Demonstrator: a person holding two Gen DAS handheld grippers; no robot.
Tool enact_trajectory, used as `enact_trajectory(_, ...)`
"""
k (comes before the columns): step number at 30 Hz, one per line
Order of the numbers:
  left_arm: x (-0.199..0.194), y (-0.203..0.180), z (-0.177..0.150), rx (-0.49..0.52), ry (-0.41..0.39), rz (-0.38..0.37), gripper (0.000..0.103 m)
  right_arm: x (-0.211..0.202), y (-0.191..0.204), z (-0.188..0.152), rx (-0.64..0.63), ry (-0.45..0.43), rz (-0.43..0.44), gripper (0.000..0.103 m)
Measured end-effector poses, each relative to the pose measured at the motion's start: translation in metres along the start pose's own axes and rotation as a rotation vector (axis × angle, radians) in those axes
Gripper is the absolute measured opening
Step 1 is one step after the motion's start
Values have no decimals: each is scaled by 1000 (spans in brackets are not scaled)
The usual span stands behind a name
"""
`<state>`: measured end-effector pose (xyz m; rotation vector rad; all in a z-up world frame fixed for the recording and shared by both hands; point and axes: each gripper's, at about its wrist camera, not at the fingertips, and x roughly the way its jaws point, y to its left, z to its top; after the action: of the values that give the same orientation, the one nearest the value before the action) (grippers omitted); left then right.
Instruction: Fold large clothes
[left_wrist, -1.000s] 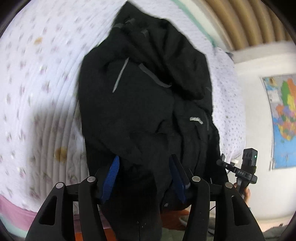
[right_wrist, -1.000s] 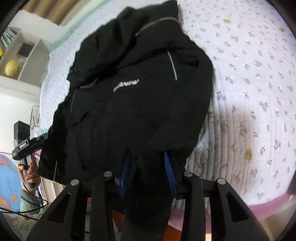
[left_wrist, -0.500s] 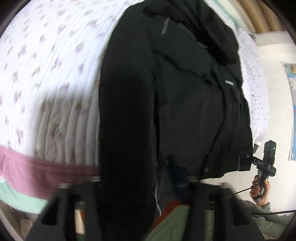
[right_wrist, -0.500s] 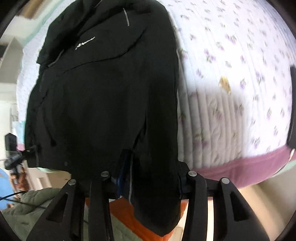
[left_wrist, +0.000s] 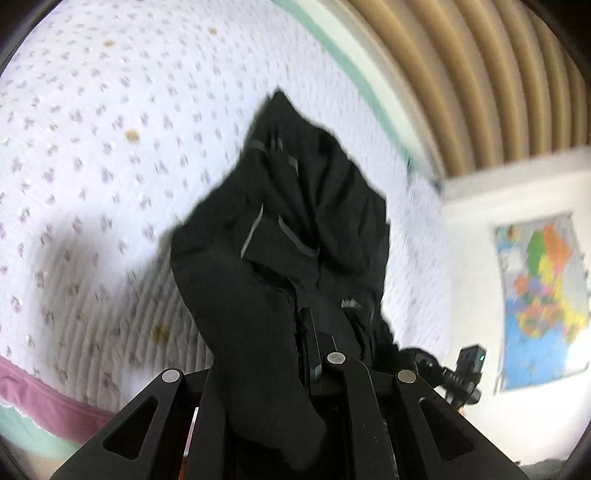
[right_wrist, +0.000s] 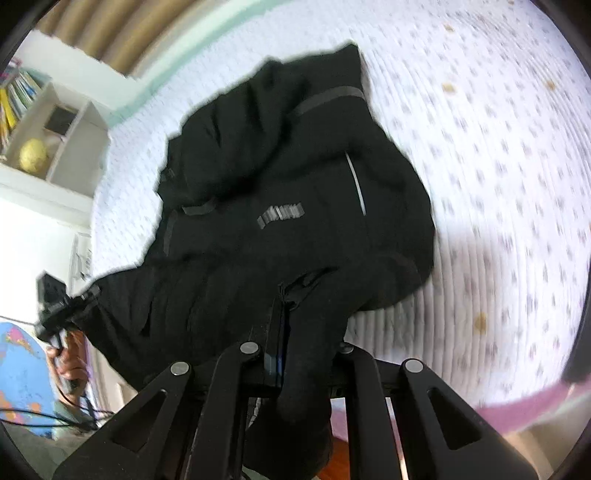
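both tongs clamped on black jacket (left_wrist: 295, 236), over quilted bed (left_wrist: 92, 155)

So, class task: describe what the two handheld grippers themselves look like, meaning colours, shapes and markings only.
Both the left gripper and the right gripper are matte black, with angular linkage arms, triangular cut-outs and round silver pivot pins. A blue finger pad shows on the right one. No cables or sleeves show on them.

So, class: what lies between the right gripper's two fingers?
A bunched fold of the black jacket fills the gap in the right gripper, shown in the right wrist view.
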<state>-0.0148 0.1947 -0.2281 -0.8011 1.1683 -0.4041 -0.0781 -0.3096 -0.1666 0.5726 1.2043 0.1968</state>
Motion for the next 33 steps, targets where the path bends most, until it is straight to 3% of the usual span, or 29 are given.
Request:
enact_trajectory(4, 9, -15, 24, 11, -30, -7, 11, -27, -3, 40, 47, -110, 73, 14)
enact_trajectory(8, 23, -45, 63, 49, -75, -27, 12, -53, -12, 87, 82, -229, 82, 14)
enact_trajectory(11, 26, -60, 106, 80, -96, -34, 13, -52, -17, 126, 108, -268, 66, 14)
enact_trajectory(15, 60, -79, 165, 75, -83, -20, 14, -29, -18, 182, 134, -284, 13, 14)
enact_trajectory(20, 137, -75, 239, 40, -14, 71, 15, 32, -43, 241, 266, -242, -46, 14)
enact_trajectory(24, 208, -49, 273, -22, 52, 144, 18, 99, -65, 275, 275, -164, -157, 14)
enact_trajectory(29, 271, -3, 277, -133, 126, 136, 18, 176, -84, 291, 257, -36, -236, 14)
enact_trajectory(33, 276, -7, 277, -45, 140, 135, 19, 191, -82, 297, 218, -16, -283, 14)
